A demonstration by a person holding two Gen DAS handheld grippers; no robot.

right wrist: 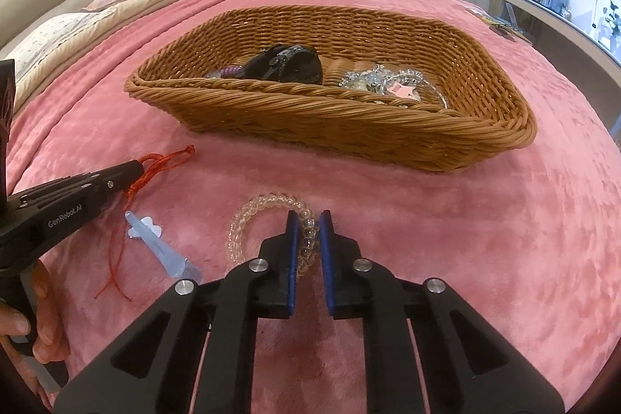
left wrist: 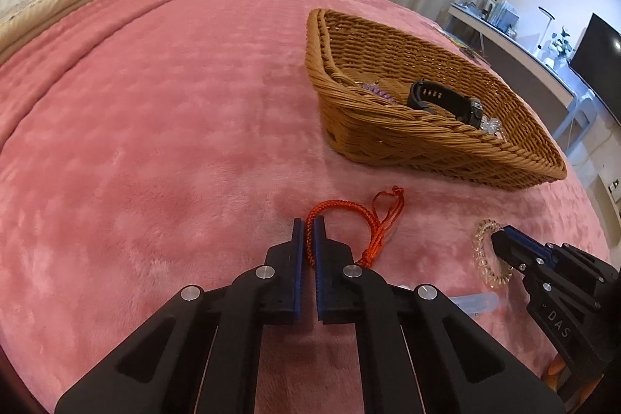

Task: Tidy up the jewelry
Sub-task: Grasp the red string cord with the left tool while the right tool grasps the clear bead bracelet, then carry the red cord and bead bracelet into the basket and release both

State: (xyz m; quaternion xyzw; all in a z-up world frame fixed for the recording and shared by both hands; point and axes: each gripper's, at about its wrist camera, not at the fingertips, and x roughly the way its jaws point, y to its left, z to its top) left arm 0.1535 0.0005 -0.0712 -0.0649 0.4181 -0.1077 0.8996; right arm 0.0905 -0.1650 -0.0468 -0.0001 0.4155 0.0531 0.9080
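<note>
A wicker basket [left wrist: 392, 138] [right wrist: 349, 127] sits on the pink blanket and holds a black watch [left wrist: 442, 99] [right wrist: 287, 64], a purple bead bracelet [left wrist: 378, 92] and silvery jewelry [right wrist: 388, 82]. My left gripper [left wrist: 309, 231] [right wrist: 136, 165] is shut on a red braided cord bracelet [left wrist: 349, 216] [right wrist: 155, 169] that lies on the blanket. My right gripper [right wrist: 308, 224] [left wrist: 498, 233] is shut on a clear bead bracelet [right wrist: 252, 216] [left wrist: 479, 255], also on the blanket, in front of the basket.
A pale blue hair clip [right wrist: 159, 243] [left wrist: 475, 301] lies on the blanket between the two grippers. Pillows [right wrist: 97, 10] lie at the far left. A desk with a monitor [left wrist: 597, 61] stands beyond the bed's right edge.
</note>
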